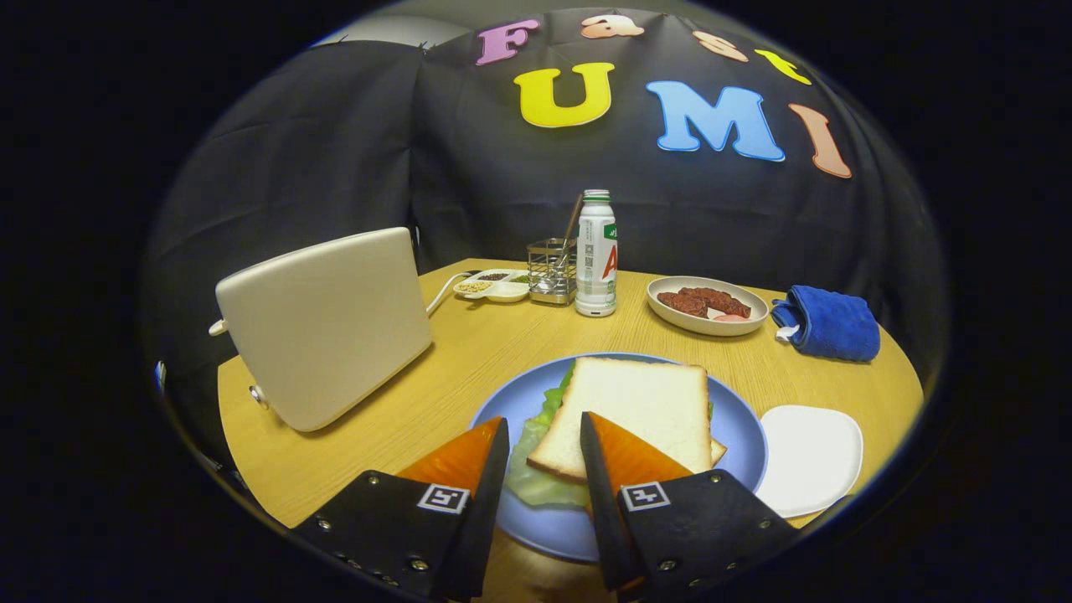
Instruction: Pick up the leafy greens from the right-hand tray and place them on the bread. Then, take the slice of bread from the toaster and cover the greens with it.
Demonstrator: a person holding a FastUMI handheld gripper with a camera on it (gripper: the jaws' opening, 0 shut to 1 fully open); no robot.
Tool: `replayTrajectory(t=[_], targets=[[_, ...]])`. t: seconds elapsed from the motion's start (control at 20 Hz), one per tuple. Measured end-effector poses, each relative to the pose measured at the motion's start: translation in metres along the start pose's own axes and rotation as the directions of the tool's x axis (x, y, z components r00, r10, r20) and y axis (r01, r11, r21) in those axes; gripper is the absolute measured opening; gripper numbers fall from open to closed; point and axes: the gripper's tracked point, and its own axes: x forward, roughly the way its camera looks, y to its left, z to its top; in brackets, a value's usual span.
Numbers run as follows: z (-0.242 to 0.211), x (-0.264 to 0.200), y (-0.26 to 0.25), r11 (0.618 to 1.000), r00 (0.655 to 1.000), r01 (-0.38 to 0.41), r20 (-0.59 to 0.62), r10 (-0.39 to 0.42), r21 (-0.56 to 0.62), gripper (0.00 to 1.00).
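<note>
Bread (pixel 632 410), pale and square, covers the greens (pixel 536 469); hand-held gripper (pixel 544 440) fingers apart, empty.

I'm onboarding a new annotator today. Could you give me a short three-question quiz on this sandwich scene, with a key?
1. True or false: the top slice of white bread already covers the green leafy lettuce on the round blue plate.
2. What lies just right of the blue plate? A) white rounded tray B) folded blue cloth C) cream toaster
3. Fill in: the gripper is ___, holding nothing.

Key: 1 true; 2 A; 3 open
</note>
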Motion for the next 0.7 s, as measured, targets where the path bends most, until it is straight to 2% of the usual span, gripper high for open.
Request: replayTrajectory(t=[0.1,0.15,0.25,0.55,0.7], targets=[[0.002,0.000,0.006,0.999,0.999,-0.035,0.016,0.034,0.006,0.52],[0.004,-0.002,0.015,0.997,0.997,-0.070,0.030,0.069,0.021,0.66],[0.007,-0.004,0.014,0.998,0.997,-0.059,0.051,0.058,0.030,0.98],[0.010,-0.004,0.018,0.997,0.994,-0.080,0.077,0.078,0.024,0.98],[0.021,-0.008,0.012,0.998,0.990,-0.056,0.128,0.054,0.013,0.98]])
